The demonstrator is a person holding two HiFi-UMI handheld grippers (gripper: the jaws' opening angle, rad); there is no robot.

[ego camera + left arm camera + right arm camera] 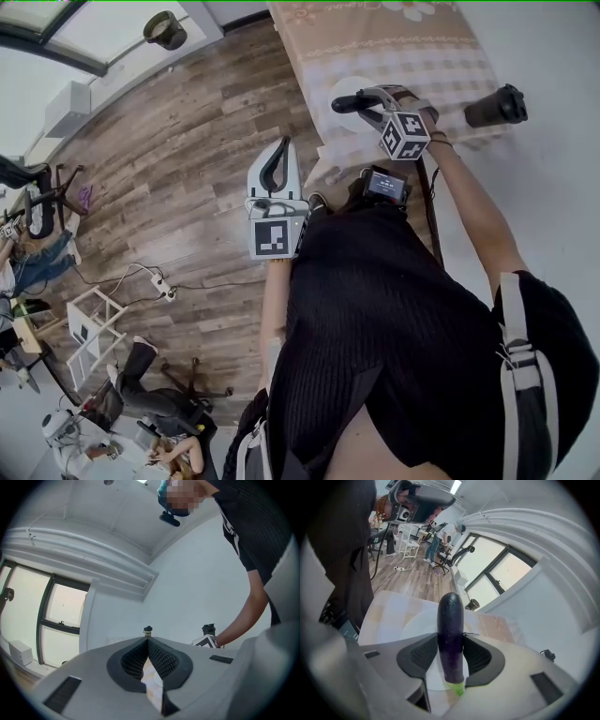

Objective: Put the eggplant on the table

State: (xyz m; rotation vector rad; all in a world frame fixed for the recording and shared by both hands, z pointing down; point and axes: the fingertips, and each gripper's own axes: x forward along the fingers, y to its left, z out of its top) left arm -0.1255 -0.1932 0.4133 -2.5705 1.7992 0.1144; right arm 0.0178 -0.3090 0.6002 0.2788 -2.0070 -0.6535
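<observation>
Right gripper view: the right claw (451,638) is clenched on a long, glossy dark-purple eggplant (450,613). The ribbed black pads press its flanks from both sides, somewhat nearer the stalk end than the tip. That grip looks chosen so that most of the body sticks out ahead of the jaws, free to meet a surface first.

The eggplant's long axis runs straight along the claw's own reach. The pale green stalk end sits back toward the claw's body, and the rounded dark tip points forward, well past the fingertips.

It is in the air, touching nothing but the pads. Below and ahead of the claw lies a round white plate (417,623) on a table covered with a peach checked cloth (391,603). To land on the cloth rather than on the plate, the eggplant would probably have to be carried off to one side, tipped level and lowered before the jaws let go.

The left claw (148,641) has its jaws pressed together at the tips with nothing between them. It is held back beside the right claw, near the table's edge, and seems to be kept out of the way as this job needs only one claw.
</observation>
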